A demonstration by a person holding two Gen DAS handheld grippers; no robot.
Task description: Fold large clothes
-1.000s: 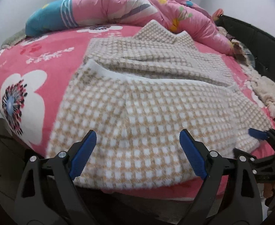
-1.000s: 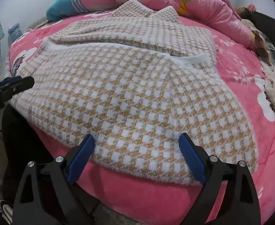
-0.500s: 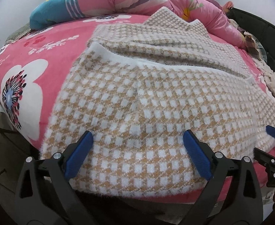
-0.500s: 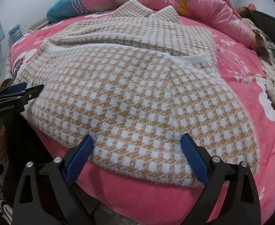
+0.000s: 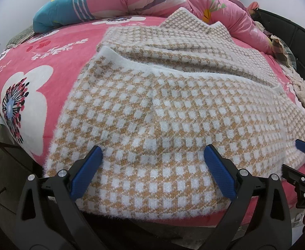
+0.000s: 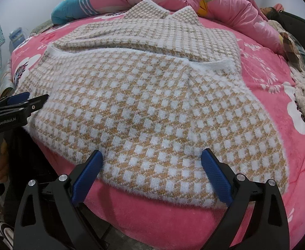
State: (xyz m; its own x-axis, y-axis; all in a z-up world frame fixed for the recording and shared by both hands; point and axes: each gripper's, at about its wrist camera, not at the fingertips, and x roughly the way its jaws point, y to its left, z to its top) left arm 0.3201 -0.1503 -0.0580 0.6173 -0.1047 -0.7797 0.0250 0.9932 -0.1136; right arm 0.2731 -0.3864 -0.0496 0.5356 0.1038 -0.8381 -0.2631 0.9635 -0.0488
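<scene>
The fuzzy tan-and-white checked sweater [image 5: 173, 108] lies folded on the pink bedspread [image 5: 54, 62], both claws spread wide.

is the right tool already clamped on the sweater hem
No, the right tool is open, its blue pads spread wide on either side of the checked sweater's near edge, gripping nothing.

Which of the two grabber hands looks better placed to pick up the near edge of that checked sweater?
Left, probably: the left gripper is open with sweater hem between its fingers; the right gripper reaches only the hem's edge.
</scene>
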